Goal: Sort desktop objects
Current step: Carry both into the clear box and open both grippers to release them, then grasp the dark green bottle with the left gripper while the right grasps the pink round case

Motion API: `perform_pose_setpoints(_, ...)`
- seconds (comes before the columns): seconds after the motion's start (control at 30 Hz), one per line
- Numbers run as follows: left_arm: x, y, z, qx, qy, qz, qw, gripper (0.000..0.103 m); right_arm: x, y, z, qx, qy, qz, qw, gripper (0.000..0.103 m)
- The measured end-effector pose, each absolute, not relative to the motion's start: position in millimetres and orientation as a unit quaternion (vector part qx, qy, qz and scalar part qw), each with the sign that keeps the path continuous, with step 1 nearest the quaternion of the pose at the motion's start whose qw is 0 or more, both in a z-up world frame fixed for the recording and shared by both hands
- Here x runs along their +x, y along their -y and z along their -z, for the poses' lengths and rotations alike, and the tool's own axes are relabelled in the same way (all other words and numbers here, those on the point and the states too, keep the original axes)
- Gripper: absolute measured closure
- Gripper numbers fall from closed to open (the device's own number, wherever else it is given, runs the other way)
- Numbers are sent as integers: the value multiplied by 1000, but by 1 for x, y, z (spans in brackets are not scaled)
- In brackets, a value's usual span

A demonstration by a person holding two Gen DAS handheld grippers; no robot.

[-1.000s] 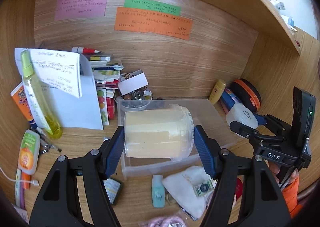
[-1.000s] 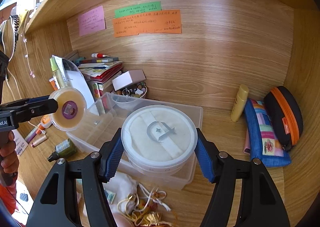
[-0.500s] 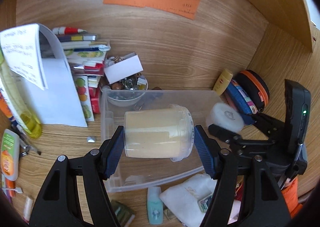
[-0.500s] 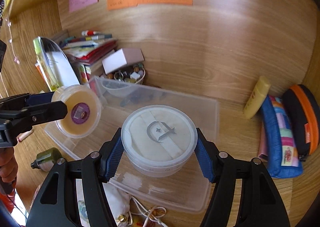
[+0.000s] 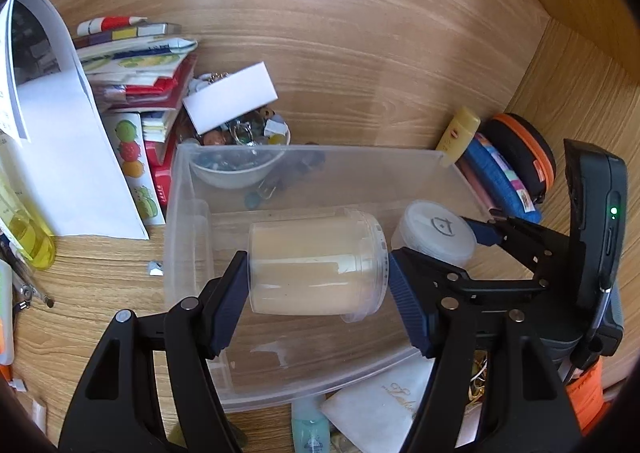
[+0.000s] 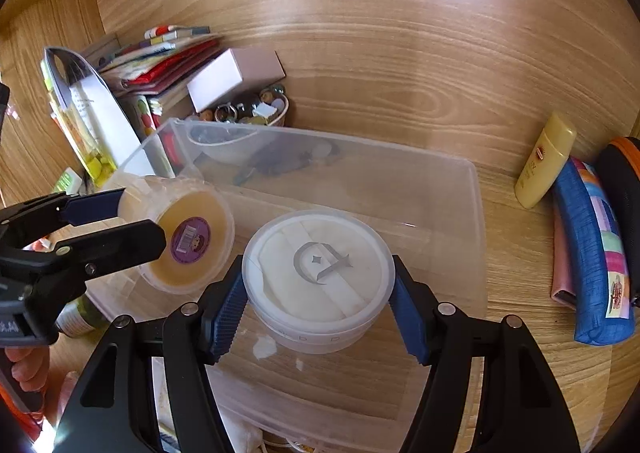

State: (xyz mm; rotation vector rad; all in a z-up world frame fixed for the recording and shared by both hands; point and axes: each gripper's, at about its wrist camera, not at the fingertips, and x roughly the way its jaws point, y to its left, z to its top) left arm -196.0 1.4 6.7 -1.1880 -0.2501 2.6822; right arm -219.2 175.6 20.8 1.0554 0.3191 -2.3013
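Note:
My left gripper is shut on a translucent yellowish jar, held sideways over the clear plastic bin. The jar also shows in the right wrist view, its purple-stickered end facing me. My right gripper is shut on a round white cotton-pad tub, held over the middle of the same bin. The tub also shows in the left wrist view, just right of the jar.
A white bowl of trinkets and a white box stand behind the bin. Stacked books and a white sheet lie left. A yellow tube, a blue pouch and an orange-trimmed case lie right.
Both grippers have moved forward and down over the bin with their containers still held. The jar and the tub are now close side by side.

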Motion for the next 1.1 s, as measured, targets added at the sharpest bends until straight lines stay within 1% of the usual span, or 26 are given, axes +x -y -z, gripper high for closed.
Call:
perform_pose_setpoints(0.43, -199, -7, 1, -411, 55, -906, 83, 35, -210, -168, -23, 371, -148, 871, 286, 40)
perform_pose_setpoints(0.63, -200, -5, 0, -416, 57, -904, 85, 35, -204, -167, -25, 363, -158, 873, 286, 39)
perform_pose_setpoints(0.8, -185, 3, -17, -382, 68, -917, 88, 35, -197, -174, -36, 348, -155, 878, 291, 29)
perform_pose_setpoints(0.87, -176, 7, -27, -366, 72, -924, 88, 32, -193, -179, -45, 337, -152, 883, 289, 25)
perform_pose_setpoints(0.9, -171, 8, -32, -359, 72, -926, 87, 29, -190, -182, -50, 329, -149, 887, 288, 24)
perform_pose_setpoints(1.07, -155, 13, -43, -347, 66, -932, 77, 28, -173, -192, -69, 304, -148, 896, 286, 21)
perform_pose_setpoints(1.1, -151, 14, -46, -346, 64, -933, 73, 26, -169, -195, -72, 300, -149, 898, 285, 20)
